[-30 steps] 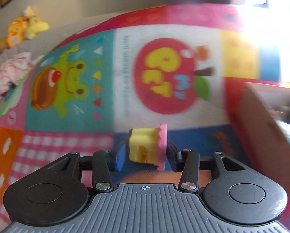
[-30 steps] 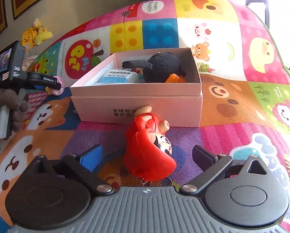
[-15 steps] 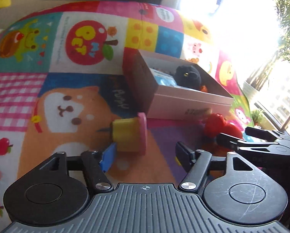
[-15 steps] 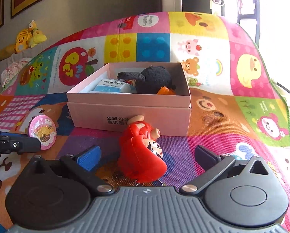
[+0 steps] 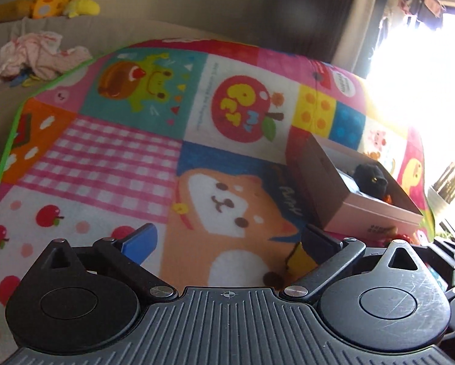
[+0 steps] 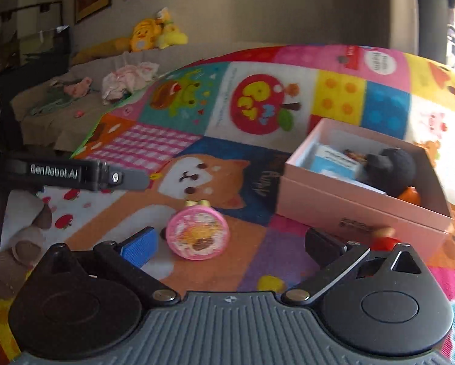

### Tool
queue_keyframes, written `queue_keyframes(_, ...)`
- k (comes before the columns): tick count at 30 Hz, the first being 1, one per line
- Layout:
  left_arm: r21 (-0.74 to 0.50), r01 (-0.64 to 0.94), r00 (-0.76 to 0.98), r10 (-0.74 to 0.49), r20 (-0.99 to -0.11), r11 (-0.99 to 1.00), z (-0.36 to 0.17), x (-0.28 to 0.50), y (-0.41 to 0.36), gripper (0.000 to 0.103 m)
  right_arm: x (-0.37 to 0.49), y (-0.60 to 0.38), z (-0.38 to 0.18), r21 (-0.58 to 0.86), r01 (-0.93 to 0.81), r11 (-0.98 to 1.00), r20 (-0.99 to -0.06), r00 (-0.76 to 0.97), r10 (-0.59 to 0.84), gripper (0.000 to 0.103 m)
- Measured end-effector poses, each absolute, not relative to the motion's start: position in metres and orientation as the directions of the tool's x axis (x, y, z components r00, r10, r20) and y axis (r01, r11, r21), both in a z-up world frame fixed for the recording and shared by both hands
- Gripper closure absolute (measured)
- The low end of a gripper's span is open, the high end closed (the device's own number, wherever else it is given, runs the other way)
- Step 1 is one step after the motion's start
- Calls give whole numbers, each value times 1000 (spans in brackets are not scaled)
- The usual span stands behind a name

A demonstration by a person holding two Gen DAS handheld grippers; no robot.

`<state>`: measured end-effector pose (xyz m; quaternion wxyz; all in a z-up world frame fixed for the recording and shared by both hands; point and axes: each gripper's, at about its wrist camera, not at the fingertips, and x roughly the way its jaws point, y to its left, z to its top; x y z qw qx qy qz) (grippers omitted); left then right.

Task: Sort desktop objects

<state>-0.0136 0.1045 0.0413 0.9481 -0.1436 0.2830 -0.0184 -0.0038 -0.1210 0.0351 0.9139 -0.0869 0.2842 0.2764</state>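
Fingers of both grippers stand wide and hold nothing, the left gripper point(image 5: 227, 243) opening beside the pink-topped toy point(image 6: 197, 232), probably released short of the pink box point(image 6: 361, 210).

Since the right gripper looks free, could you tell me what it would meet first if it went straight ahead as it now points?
Probably the pink round toy, lying on the play mat between the open fingers of the right gripper; depth is uncertain.

Fleecy cloth mat point(image 6: 343, 94), matt cardboard box point(image 6: 361, 213), fuzzy black plush point(image 6: 394, 167).

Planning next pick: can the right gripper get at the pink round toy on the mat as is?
Probably yes. The right gripper is open and empty; the pink round toy lies on the mat just ahead between its fingers, nothing in between.
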Motion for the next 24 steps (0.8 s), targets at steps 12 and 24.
queue_keyframes(12,-258,-16,869,-114,-481,966,34,-35,105,0,10,-78,20,-71,-616,784,-665,615,423,47)
queue_keyframes(24,-235,38,845,-157,-511,971,29,-35,85,0,-5,-121,38,-114,-546,830,-679,653,336,47)
